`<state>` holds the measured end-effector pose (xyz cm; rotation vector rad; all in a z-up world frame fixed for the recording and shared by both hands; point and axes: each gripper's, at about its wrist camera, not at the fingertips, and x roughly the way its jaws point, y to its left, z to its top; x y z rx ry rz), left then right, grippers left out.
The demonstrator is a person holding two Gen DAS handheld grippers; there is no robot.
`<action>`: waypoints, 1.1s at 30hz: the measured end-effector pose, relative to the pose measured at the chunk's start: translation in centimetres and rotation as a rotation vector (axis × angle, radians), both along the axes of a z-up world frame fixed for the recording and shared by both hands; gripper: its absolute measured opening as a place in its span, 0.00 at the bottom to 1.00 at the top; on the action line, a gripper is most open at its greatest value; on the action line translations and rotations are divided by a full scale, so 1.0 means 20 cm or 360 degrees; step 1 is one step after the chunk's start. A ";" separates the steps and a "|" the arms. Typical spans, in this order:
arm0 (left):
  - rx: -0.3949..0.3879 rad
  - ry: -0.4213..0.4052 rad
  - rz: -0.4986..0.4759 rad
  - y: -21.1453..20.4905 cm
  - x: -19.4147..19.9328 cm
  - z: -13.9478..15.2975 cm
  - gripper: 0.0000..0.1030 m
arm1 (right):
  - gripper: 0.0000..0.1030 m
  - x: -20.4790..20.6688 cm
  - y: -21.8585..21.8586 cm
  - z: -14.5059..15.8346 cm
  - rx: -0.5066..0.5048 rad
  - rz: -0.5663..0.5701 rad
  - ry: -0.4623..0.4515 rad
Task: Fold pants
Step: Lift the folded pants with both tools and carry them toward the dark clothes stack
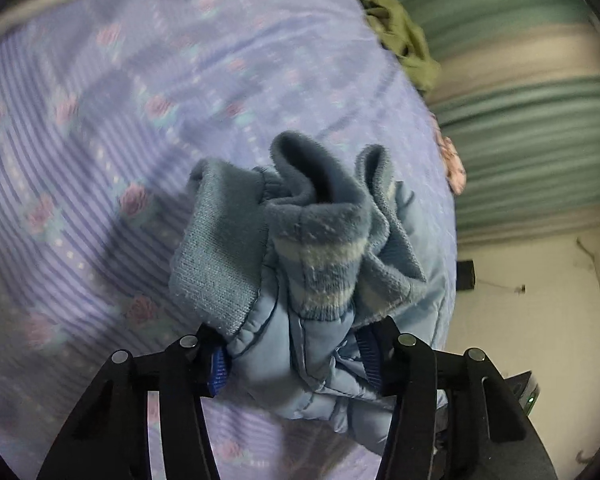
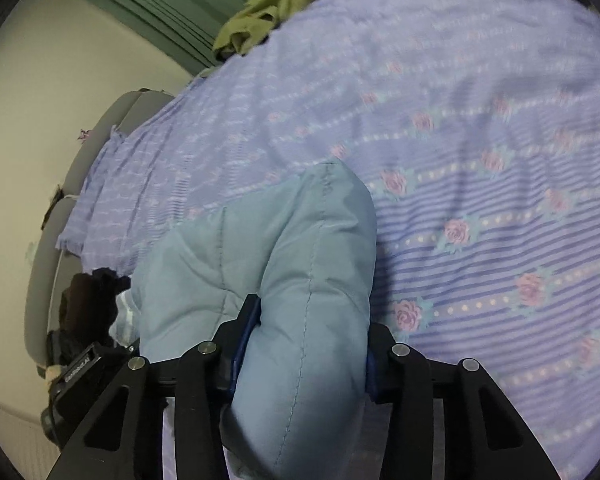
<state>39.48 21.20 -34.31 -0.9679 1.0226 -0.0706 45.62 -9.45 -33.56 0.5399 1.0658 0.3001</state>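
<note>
The pants [image 1: 284, 240] are light blue and padded, with a knit ribbed band and a fleecy lining bunched up at one end. In the left wrist view my left gripper [image 1: 296, 356] is shut on that bunched end, its blue pads pressing the padded cloth from both sides. The right wrist view shows a thick fold of the same pants [image 2: 300, 240] rising between the fingers of my right gripper [image 2: 306, 352], which is shut on it. Both ends hang a little above the bed cover [image 2: 480, 160]. The stretch of cloth below the grippers is hidden.
The lilac bed cover [image 1: 120, 120] has stripes and pink roses. An olive green garment [image 1: 404, 36] [image 2: 268, 16] lies crumpled at the bed's far edge by a green slatted wall [image 1: 520, 120]. Pale floor [image 1: 540, 320] lies beside the bed. Dark clothing [image 2: 88, 304] sits near a grey seat.
</note>
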 end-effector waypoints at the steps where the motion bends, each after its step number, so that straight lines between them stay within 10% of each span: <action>1: 0.0023 -0.0031 -0.0028 0.00 -0.03 0.06 0.50 | 0.42 -0.04 0.00 0.06 0.0001 -0.0001 -0.0031; 15: 0.0301 -0.0447 -0.0245 0.00 -0.60 1.02 0.50 | 0.40 -0.75 0.08 0.92 -0.0204 0.0019 -0.0471; 33: 0.0296 -0.0751 -0.0196 -0.04 -1.28 1.65 0.50 | 0.38 -1.40 0.05 1.53 -0.0117 -0.0021 -0.0820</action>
